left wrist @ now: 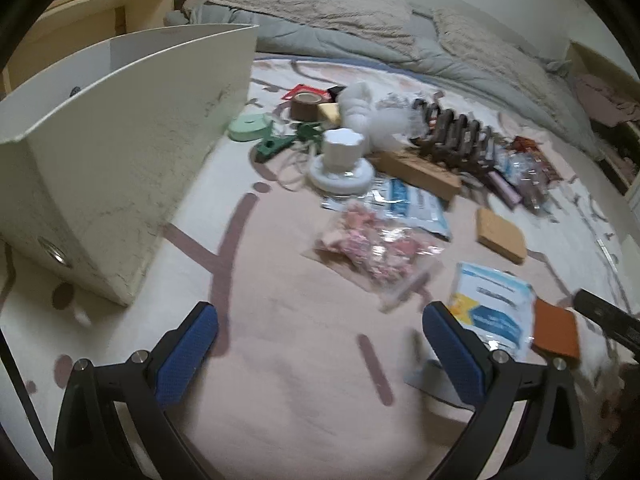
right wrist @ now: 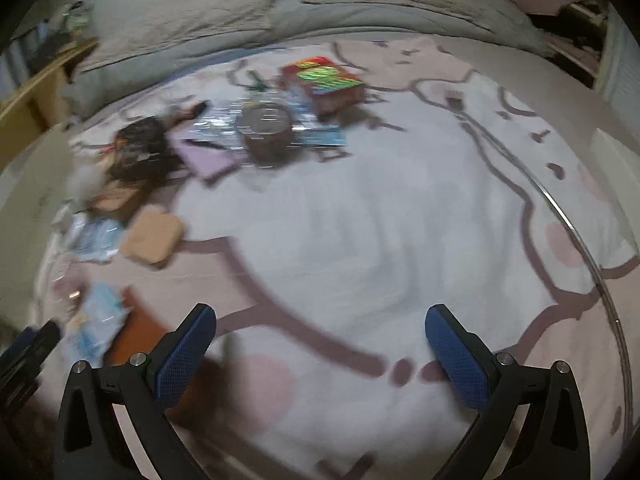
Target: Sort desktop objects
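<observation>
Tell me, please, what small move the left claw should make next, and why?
Probably ease the left claw forward toward the pink packet. The claw is open and empty over bare sheet, the packet lies just ahead of it, apart from the main pile, and the white bin stands open close by on its left.

Left gripper [left wrist: 320,330]: jaws spread wide, blue-padded fingers [left wrist: 188,356] angled outward, nothing between them, black linkage arms below. Right gripper [right wrist: 320,330]: jaws likewise spread wide, blue pads [right wrist: 458,354] facing inward, gap between them unoccupied; its dark body shows at the left view's right edge.
</observation>
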The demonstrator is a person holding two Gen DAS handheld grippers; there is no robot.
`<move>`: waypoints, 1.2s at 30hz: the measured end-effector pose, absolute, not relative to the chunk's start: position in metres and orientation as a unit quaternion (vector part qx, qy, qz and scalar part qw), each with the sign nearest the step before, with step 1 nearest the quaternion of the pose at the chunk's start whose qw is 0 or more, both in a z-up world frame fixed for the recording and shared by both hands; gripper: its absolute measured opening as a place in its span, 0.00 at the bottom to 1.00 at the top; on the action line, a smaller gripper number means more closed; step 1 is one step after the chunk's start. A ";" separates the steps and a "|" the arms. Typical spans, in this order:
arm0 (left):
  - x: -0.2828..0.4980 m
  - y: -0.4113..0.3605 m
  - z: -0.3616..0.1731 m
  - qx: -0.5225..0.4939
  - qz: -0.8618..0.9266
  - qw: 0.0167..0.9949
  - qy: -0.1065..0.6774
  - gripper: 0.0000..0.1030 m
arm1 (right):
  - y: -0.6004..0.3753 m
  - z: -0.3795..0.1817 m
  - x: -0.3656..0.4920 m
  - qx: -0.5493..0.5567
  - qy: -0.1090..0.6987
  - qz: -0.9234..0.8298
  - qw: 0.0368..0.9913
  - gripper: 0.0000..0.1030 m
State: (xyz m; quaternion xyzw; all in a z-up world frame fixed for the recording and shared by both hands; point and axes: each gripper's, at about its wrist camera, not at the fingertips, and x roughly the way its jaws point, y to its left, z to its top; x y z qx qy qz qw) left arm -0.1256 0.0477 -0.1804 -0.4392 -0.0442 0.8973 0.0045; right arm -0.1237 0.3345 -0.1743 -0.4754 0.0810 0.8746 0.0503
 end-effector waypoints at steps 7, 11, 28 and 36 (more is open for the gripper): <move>-0.131 0.052 -0.190 -0.459 0.889 0.001 0.005 1.00 | 0.287 -0.172 -0.114 -0.483 0.030 0.875 0.002 1.00; -0.125 0.061 -0.191 -0.465 0.885 0.033 0.010 1.00 | 0.269 -0.178 -0.112 -0.490 0.017 0.871 -0.015 1.00; -0.107 0.065 -0.187 -0.477 0.876 0.072 0.006 1.00 | 0.256 -0.184 -0.100 -0.496 0.006 0.868 -0.030 1.00; -0.094 0.053 -0.185 -0.489 0.870 0.060 -0.004 1.00 | 0.245 -0.182 -0.086 -0.499 0.000 0.866 -0.043 1.00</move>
